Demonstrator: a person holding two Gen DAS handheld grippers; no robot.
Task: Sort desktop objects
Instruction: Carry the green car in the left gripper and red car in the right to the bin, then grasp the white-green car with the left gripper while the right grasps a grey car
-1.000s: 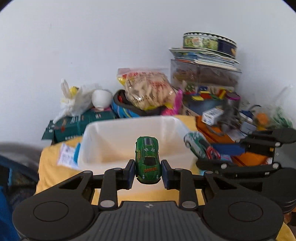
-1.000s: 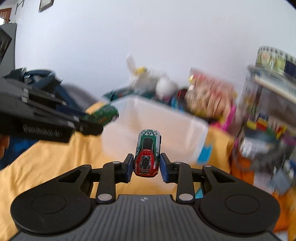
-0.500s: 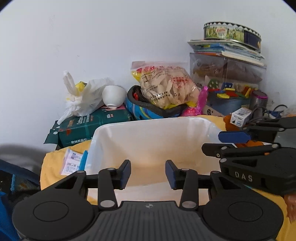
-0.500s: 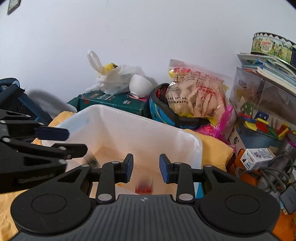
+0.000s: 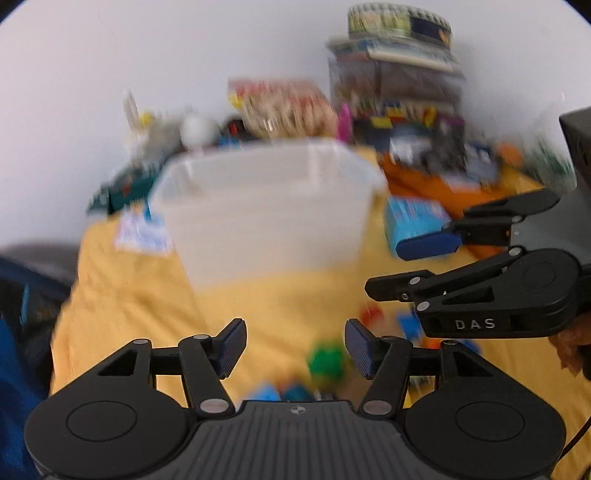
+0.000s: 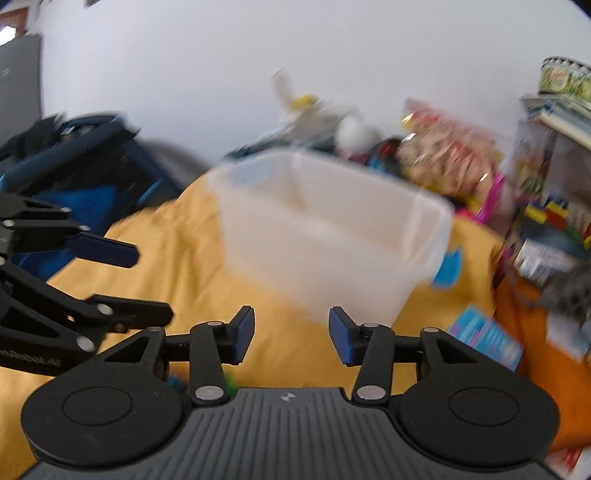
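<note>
Opening wide, left gripper (image 5: pixel 295 349), nothing between the jaws, only a blurred green toy (image 5: pixel 327 363) on the yellow cloth (image 5: pixel 122 295) just below. "DAS" readable on the right gripper (image 5: pixel 410 266), beside it in the left view. Opening too, right gripper (image 6: pixel 291 334), nothing held. Scattered red and blue bits (image 5: pixel 406 325) near the green one, too smeared to name. Further off, white bin (image 5: pixel 266 214), translucent, upright mid-cloth, contents hidden. Behind it snack bag (image 5: pixel 284 107), round tin (image 5: pixel 399 20) atop a stack, lettering unreadable in the blur.
</note>
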